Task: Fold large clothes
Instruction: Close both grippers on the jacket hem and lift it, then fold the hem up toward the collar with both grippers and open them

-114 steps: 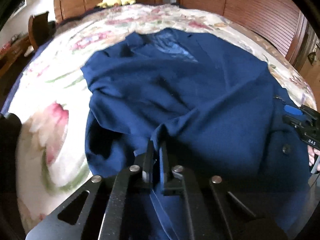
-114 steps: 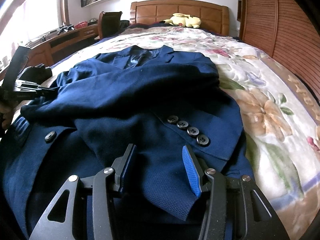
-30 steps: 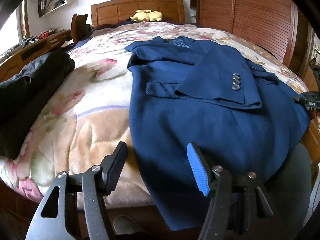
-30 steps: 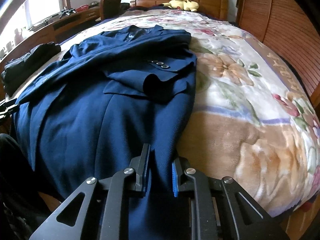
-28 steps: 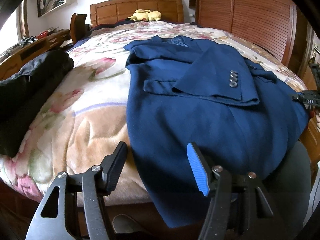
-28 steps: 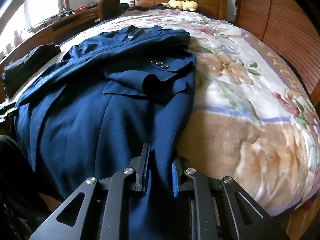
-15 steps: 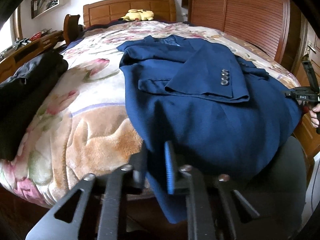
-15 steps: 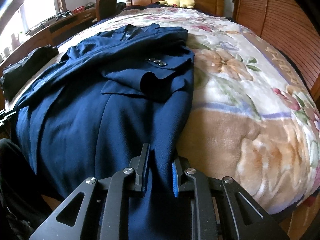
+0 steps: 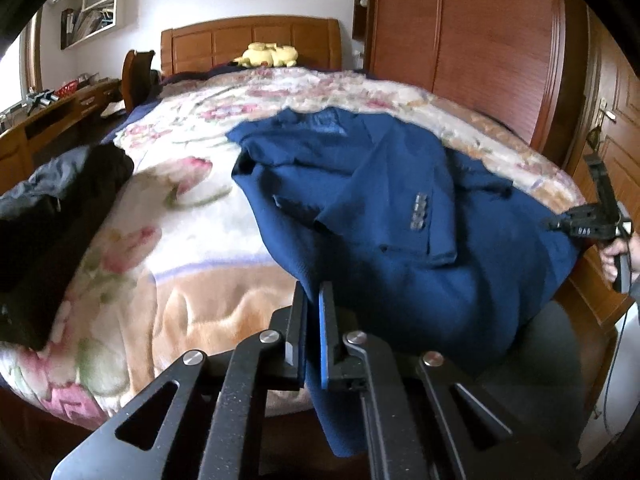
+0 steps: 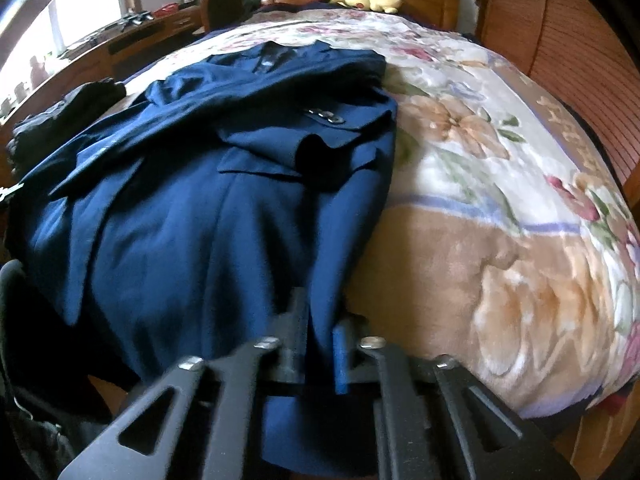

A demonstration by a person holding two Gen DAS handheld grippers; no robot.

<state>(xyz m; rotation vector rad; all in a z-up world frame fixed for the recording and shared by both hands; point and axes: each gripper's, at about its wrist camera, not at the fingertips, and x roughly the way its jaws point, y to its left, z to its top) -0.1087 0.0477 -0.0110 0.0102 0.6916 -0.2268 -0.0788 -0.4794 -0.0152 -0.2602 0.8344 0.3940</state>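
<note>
A navy blue coat [image 9: 384, 200] lies lengthwise on the bed, sleeves folded across its front, its hem hanging over the foot end. My left gripper [image 9: 313, 312] is shut on the coat's lower left hem corner. My right gripper [image 10: 320, 320] is shut on the lower right hem corner of the coat [image 10: 208, 208]. The right gripper also shows at the right edge of the left wrist view [image 9: 560, 226], pinching the hem there. The hem is lifted between the two grippers.
The bed has a floral blanket [image 10: 500, 208] and a wooden headboard [image 9: 252, 42] with a yellow plush toy [image 9: 270, 54]. A dark garment [image 9: 52, 216] lies on the bed's left side. A wooden wardrobe [image 9: 460, 40] stands right; a desk [image 9: 48, 120] stands left.
My left gripper was open a second ago, then shut on the left hem corner. Both grippers have since lifted the hem and moved it up toward the headboard.
</note>
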